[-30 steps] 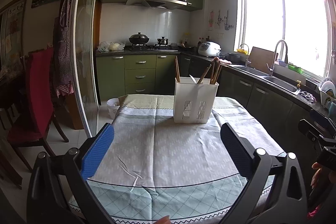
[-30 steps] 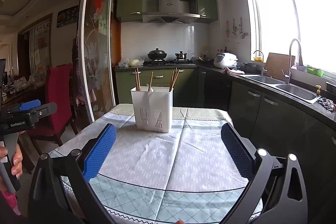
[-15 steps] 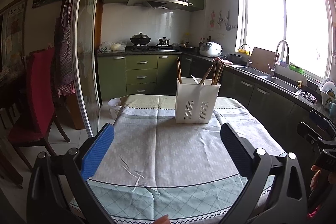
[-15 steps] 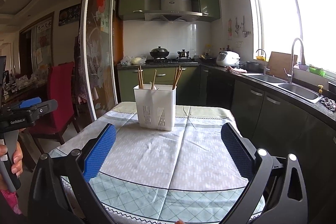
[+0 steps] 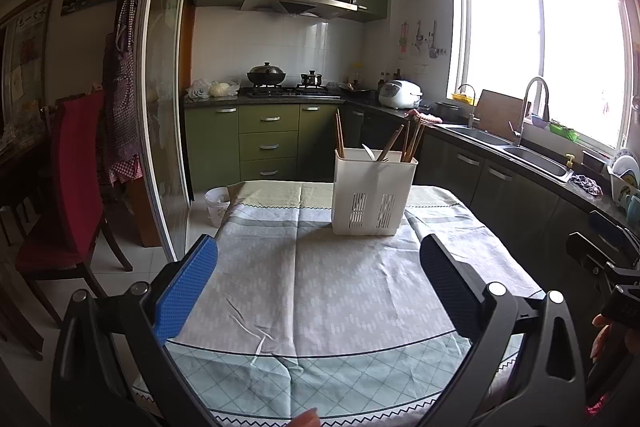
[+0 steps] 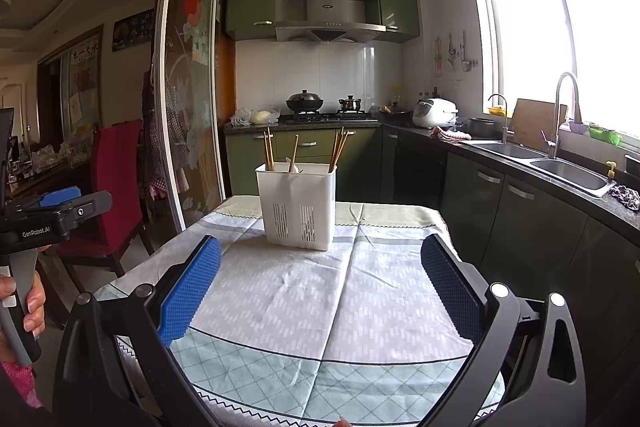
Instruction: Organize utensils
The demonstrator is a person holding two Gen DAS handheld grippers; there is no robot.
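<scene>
Both tools were held apart and empty, the left tool and the right tool low over the tabletop's near edge. Over the last second each had eased forward a little, so the holder sat slightly larger in both views. It stood upright near the far edge, chopsticks and a spoon already inside. Nothing loose lay on the cloth, so the sorting looked done or barely begun.
</scene>
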